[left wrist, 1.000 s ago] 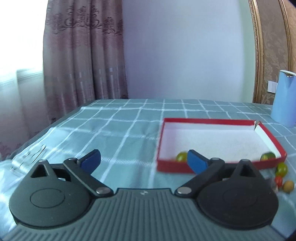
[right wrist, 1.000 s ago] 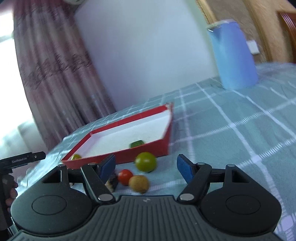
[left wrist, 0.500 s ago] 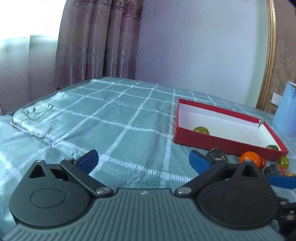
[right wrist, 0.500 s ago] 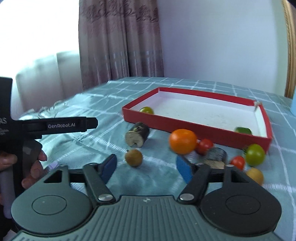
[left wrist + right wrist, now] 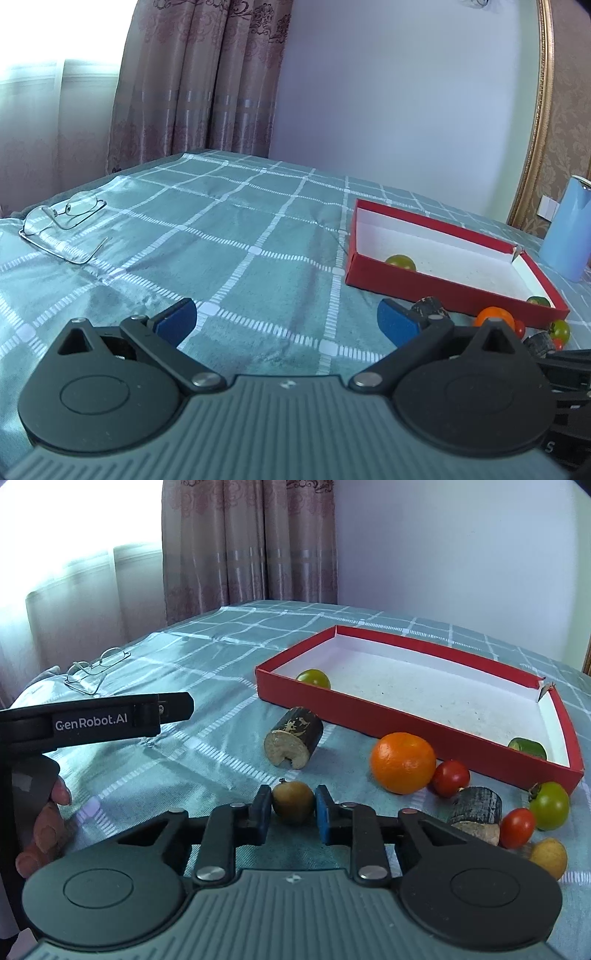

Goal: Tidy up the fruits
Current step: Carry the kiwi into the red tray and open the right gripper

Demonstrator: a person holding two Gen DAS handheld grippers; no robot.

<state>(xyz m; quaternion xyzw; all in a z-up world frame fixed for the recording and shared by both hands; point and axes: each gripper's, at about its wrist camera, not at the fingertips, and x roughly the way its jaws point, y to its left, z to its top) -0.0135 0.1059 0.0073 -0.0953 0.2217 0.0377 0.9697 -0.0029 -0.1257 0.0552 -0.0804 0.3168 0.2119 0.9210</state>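
My right gripper is shut on a small brown round fruit resting on the checked cloth. To its right lie an orange, two red cherry tomatoes, a green tomato, a yellow fruit and two dark cut stalk pieces. The red tray behind them holds a green tomato and a green piece. My left gripper is open over bare cloth, left of the tray.
A pair of glasses lies on the cloth at the far left. A blue jug stands behind the tray's right end. In the right wrist view a person's hand holds the left gripper's handle. Curtains and a wall stand behind.
My right gripper swung left from the tomatoes to the brown fruit and shut on it. The left gripper shifted left and down, staying open.
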